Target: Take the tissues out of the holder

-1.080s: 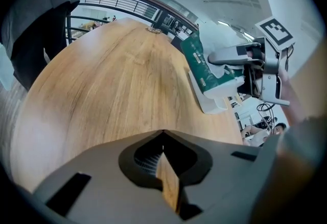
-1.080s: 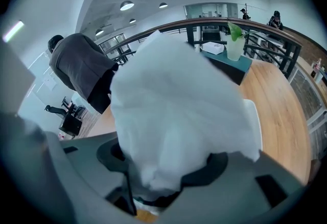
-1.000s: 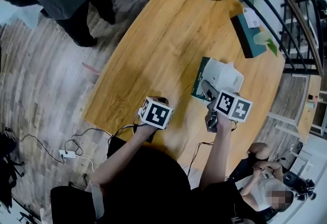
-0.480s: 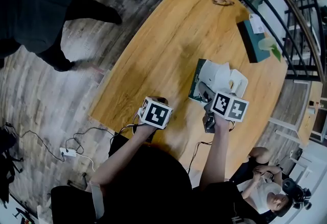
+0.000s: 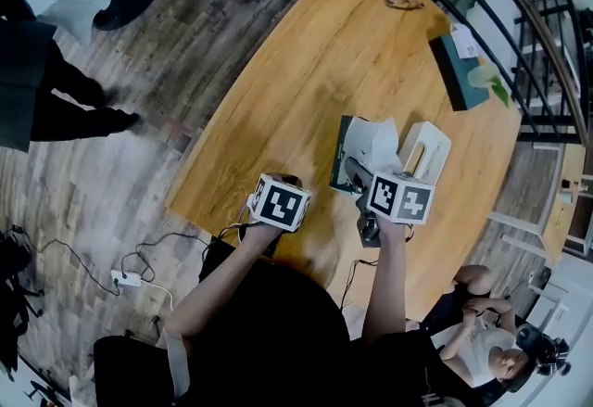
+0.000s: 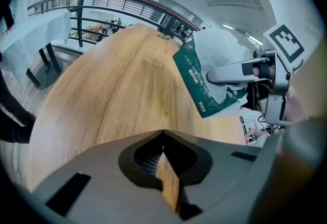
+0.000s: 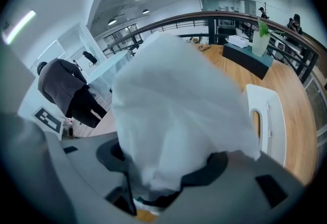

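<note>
Head view: a second ago the tissues (image 5: pixel 358 153), a green-wrapped pack with a white sheet sticking up, overlapped the white holder (image 5: pixel 428 147). Now they sit just left of it, carried there by the right gripper (image 5: pixel 363 175), and the holder's front stands uncovered on the table (image 5: pixel 306 71). The left gripper (image 5: pixel 281 201) hovers by the near edge, left of the pack, and has barely shifted. I judge the pull-out is essentially done; what remains is to set the pack down and let go.

Left gripper view: its jaws are together with nothing between them. Far right of them the pack hangs tilted, one corner low toward the table, with the right gripper's jaws closed on its upper part.

Right gripper view: the jaws are clamped on the tissues, a strip of green wrap showing low between them while the white sheet fills the middle. The holder stands to the right, clear of the jaws.
</note>
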A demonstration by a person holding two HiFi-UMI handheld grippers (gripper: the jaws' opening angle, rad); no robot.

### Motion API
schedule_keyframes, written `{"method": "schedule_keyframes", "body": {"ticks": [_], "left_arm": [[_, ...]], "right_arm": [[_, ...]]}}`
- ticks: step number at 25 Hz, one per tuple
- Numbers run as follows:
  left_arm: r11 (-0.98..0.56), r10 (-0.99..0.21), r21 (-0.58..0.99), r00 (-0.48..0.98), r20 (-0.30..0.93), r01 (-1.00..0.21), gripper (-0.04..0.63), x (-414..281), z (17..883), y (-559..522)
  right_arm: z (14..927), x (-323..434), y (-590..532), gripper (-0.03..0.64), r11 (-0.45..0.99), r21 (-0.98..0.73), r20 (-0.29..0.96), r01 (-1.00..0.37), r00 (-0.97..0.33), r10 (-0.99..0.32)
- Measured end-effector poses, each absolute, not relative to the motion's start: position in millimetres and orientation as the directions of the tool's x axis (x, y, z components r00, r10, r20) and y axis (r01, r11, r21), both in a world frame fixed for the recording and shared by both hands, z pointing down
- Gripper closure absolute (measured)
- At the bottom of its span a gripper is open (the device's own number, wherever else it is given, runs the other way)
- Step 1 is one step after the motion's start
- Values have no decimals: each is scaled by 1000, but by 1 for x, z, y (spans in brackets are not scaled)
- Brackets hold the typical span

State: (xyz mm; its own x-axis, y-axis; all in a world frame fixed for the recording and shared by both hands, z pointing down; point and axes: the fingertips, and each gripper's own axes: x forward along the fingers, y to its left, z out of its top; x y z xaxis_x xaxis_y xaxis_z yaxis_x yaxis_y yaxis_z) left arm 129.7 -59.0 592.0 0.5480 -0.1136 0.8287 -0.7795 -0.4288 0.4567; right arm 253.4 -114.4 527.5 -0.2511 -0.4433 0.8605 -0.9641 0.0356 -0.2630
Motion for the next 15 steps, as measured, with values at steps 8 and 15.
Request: {"method": "schedule_keyframes", "body": {"ticks": [8,15], "left_arm": [[-442,-123,453,553,824,-774,588,128,589,-55],[-450,-132,430,535,835,-783,588,118,586,-49]], "right_arm": [[532,234,-95,350,73,-264,866,-962,-270,-422],[538,217,-74,350,96,-257,877,-962,-274,-396]]}}
